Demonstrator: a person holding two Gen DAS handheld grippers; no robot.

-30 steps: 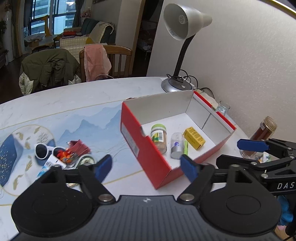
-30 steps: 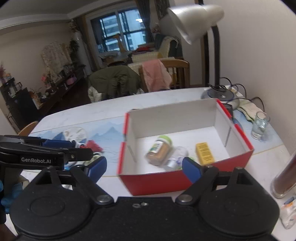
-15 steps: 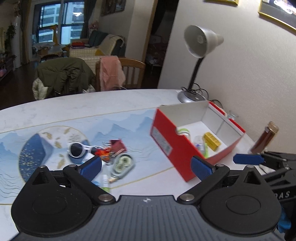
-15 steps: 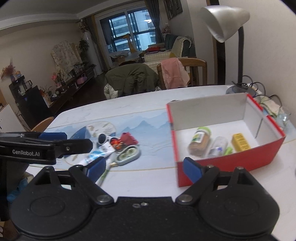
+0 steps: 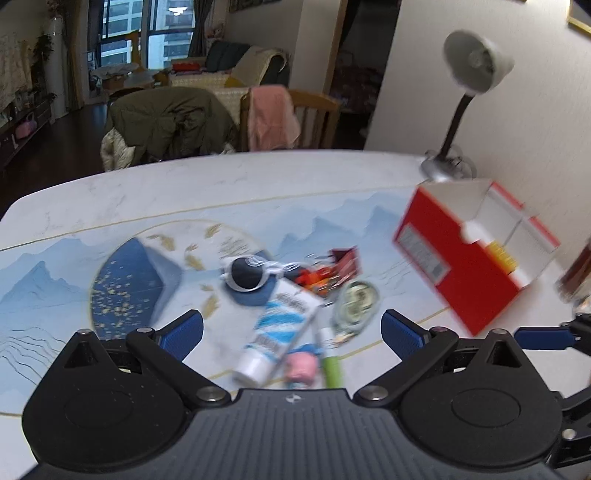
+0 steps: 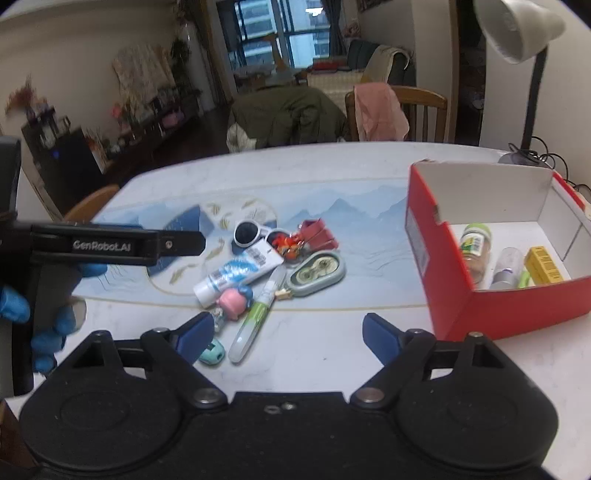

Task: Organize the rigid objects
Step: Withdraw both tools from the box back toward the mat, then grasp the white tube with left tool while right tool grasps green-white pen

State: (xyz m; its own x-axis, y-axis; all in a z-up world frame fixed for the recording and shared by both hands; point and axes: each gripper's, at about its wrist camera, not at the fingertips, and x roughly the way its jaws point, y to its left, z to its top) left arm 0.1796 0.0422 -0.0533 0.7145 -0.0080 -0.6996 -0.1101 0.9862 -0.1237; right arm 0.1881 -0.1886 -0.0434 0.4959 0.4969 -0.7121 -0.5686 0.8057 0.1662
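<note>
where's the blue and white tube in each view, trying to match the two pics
Left wrist view: the blue and white tube lies low in the middle, between the open fingers of the left gripper, cap end nearest the camera.
Right wrist view: the tube lies left of centre, above the right gripper, cap end pointing lower left.
Shared landmark: the white sunglasses just beyond the tube in both.

Soft, even indoor light, fairly dim; the far windows [image 6: 280, 33] are dark; the left wrist view is smeared by motion blur, worst at the red box [image 5: 469, 258]; the right wrist view is sharper; fisheye bending curves both pictures' edges.
</note>
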